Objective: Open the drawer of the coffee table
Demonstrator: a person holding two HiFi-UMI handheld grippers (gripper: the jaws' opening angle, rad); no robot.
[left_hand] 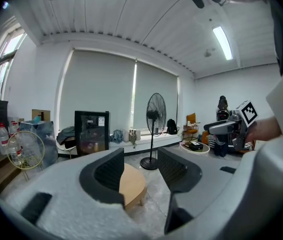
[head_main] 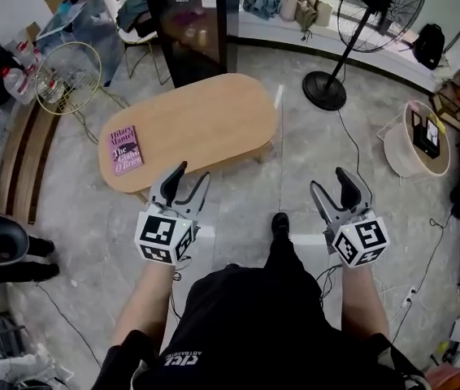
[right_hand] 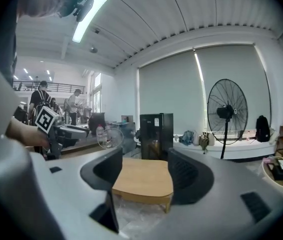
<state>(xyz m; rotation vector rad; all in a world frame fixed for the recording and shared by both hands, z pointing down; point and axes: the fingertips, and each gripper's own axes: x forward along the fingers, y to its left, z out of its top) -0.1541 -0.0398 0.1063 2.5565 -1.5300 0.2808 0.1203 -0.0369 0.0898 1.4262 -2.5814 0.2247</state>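
Observation:
An oval wooden coffee table stands on the grey floor ahead of me; no drawer front shows in any view. A pink book lies on its near left end. My left gripper hangs open and empty just short of the table's near edge. My right gripper is open and empty too, held over the floor to the right of the table. In the left gripper view the table shows between the jaws; in the right gripper view the table lies straight ahead.
A black glass-door cabinet stands behind the table, a standing fan at the back right. A wire fan guard and a bench are on the left, a round white tub on the right. Cables run across the floor.

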